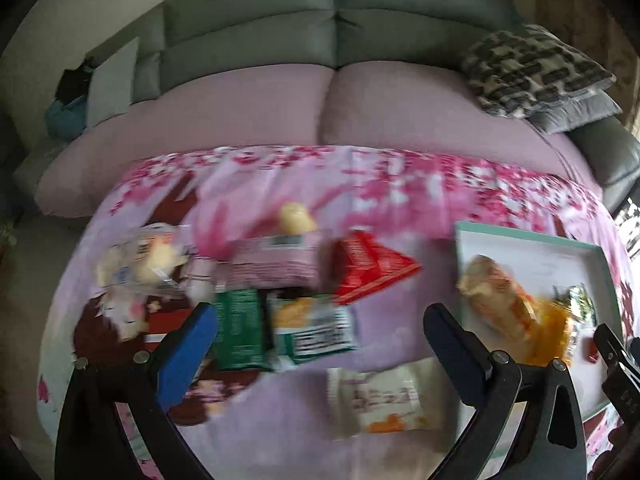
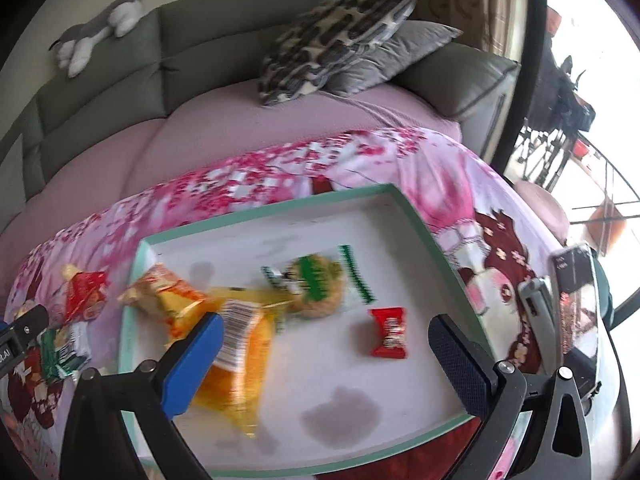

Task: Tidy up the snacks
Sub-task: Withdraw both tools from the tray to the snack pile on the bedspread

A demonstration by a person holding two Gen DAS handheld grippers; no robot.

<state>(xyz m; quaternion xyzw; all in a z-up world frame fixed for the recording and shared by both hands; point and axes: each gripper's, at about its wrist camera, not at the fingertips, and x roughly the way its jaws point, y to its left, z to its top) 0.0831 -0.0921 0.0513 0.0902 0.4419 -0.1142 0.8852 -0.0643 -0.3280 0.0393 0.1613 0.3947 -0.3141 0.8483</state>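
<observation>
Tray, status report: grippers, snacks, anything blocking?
Left gripper open, empty. Right gripper open over tray. Four snacks in; white packet nearest left. Nothing blocking.

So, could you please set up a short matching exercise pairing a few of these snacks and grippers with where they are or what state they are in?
Things:
1. small red candy
2. white and orange packet
3. green-striped cookie packet
4. left hand-held gripper

Places or states:
A. on the pink cloth, outside the tray
B. open, holding nothing
C. in the tray, near its right side
D. in the tray, near its middle

Pairs: 1-C, 2-A, 3-D, 4-B
</observation>
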